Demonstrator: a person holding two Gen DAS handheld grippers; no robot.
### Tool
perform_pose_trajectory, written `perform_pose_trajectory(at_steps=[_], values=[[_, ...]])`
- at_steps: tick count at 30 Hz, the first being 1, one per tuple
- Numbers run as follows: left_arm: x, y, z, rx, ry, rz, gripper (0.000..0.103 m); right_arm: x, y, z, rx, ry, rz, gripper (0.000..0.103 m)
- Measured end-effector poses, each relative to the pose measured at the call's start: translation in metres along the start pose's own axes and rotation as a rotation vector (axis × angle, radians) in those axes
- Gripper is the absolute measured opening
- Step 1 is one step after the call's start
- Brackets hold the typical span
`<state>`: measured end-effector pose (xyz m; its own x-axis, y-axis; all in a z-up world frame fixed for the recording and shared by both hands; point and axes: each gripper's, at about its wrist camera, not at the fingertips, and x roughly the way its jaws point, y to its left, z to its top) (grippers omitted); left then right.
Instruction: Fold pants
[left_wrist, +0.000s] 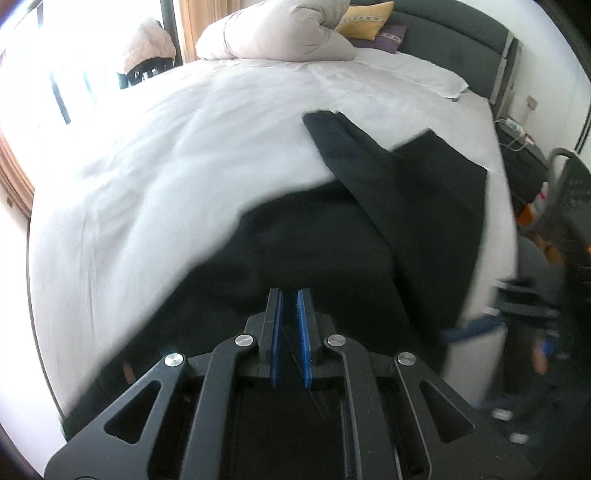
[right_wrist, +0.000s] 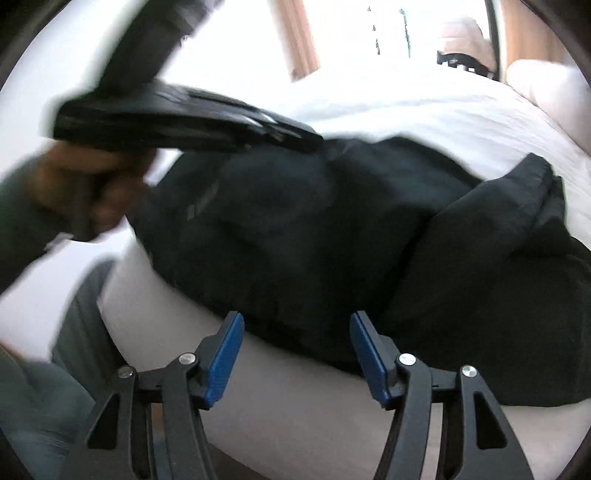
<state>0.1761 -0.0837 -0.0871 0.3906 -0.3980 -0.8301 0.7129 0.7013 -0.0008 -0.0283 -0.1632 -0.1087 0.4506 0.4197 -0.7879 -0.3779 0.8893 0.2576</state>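
Pants (left_wrist: 369, 229), black, lie on the white bed (left_wrist: 166, 177) in the left wrist view, spreading from 6 toward 2 o'clock; the left hand-held gripper (left_wrist: 290, 317) is nearly closed, pinching their fabric. Right wrist view: the right hand-held gripper (right_wrist: 297, 354) gapes wide at 6 o'clock, just short of the pants' near edge.

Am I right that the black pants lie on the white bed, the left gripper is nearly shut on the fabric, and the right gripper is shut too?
Not quite: the right wrist view shows the right gripper open, its blue fingers spread wide apart before the black pants. The rest stands: pants on the white bed, left gripper nearly shut on fabric.
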Motion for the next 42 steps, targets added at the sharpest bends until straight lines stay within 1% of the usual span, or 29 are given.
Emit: perform_pose_trajectory(at_steps=[2,3,5,6,8,11,14,17,18,19,22,23,24,25,26,27,29,31,32,35,37,40,42], values=[[0.023,0.017,0.029,-0.012,0.042,-0.045,0.008,-0.015,-0.019,0.009,0.071,-0.047,0.017,0.063],[0.034,0.024,0.039,-0.012,0.075,-0.052,0.008,-0.020,-0.027,0.012,0.095,-0.065,0.025,0.063],[0.060,0.037,0.063,0.011,0.138,-0.037,0.008,-0.027,-0.046,0.017,0.139,-0.085,0.033,0.063],[0.068,0.042,0.068,0.020,0.154,-0.052,0.008,-0.029,-0.053,0.017,0.156,-0.090,0.030,0.063],[0.082,0.052,0.078,0.021,0.196,-0.124,0.008,-0.033,-0.071,0.019,0.194,-0.099,0.027,0.063],[0.095,0.053,0.084,0.052,0.237,-0.191,0.008,-0.033,-0.091,0.026,0.236,-0.093,0.003,0.063],[0.108,0.050,0.081,0.075,0.265,-0.234,0.008,-0.034,-0.112,0.039,0.284,-0.102,-0.055,0.063],[0.120,0.051,0.074,0.072,0.298,-0.241,0.008,-0.045,-0.139,0.062,0.339,-0.130,-0.104,0.063],[0.127,0.049,0.070,0.074,0.311,-0.233,0.008,-0.047,-0.148,0.072,0.352,-0.137,-0.118,0.063],[0.132,0.049,0.067,0.081,0.316,-0.208,0.008,-0.048,-0.155,0.084,0.357,-0.138,-0.142,0.063],[0.140,0.046,0.068,0.101,0.285,-0.169,0.008,-0.044,-0.173,0.115,0.322,-0.133,-0.230,0.063],[0.142,0.044,0.069,0.102,0.267,-0.140,0.007,-0.041,-0.179,0.124,0.320,-0.127,-0.248,0.063],[0.142,0.043,0.071,0.105,0.259,-0.124,0.006,-0.035,-0.186,0.134,0.331,-0.113,-0.267,0.063],[0.143,0.040,0.070,0.115,0.250,-0.104,0.003,-0.029,-0.198,0.144,0.362,-0.094,-0.282,0.063],[0.145,0.036,0.070,0.131,0.242,-0.080,0.001,-0.026,-0.205,0.148,0.384,-0.092,-0.281,0.063],[0.146,0.033,0.070,0.139,0.232,-0.060,0.000,-0.025,-0.214,0.151,0.412,-0.096,-0.273,0.063],[0.148,0.032,0.073,0.123,0.213,-0.043,0.000,-0.020,-0.239,0.157,0.494,-0.122,-0.231,0.063],[0.147,0.041,0.079,0.059,0.167,-0.029,0.000,-0.017,-0.268,0.158,0.607,-0.137,-0.203,0.063],[0.147,0.047,0.081,0.023,0.155,-0.022,0.000,-0.013,-0.283,0.156,0.671,-0.142,-0.157,0.063],[0.151,0.056,0.076,-0.050,0.150,-0.039,0.000,-0.003,-0.314,0.150,0.799,-0.143,-0.131,0.063],[0.148,0.052,0.074,-0.035,0.142,-0.026,0.000,0.006,-0.327,0.148,0.839,-0.127,-0.099,0.063],[0.138,0.052,0.069,-0.065,0.112,-0.027,0.000,0.021,-0.340,0.146,0.883,-0.092,-0.067,0.063],[0.131,0.055,0.070,-0.082,0.088,-0.031,0.000,0.029,-0.348,0.142,0.918,-0.071,-0.070,0.063]])
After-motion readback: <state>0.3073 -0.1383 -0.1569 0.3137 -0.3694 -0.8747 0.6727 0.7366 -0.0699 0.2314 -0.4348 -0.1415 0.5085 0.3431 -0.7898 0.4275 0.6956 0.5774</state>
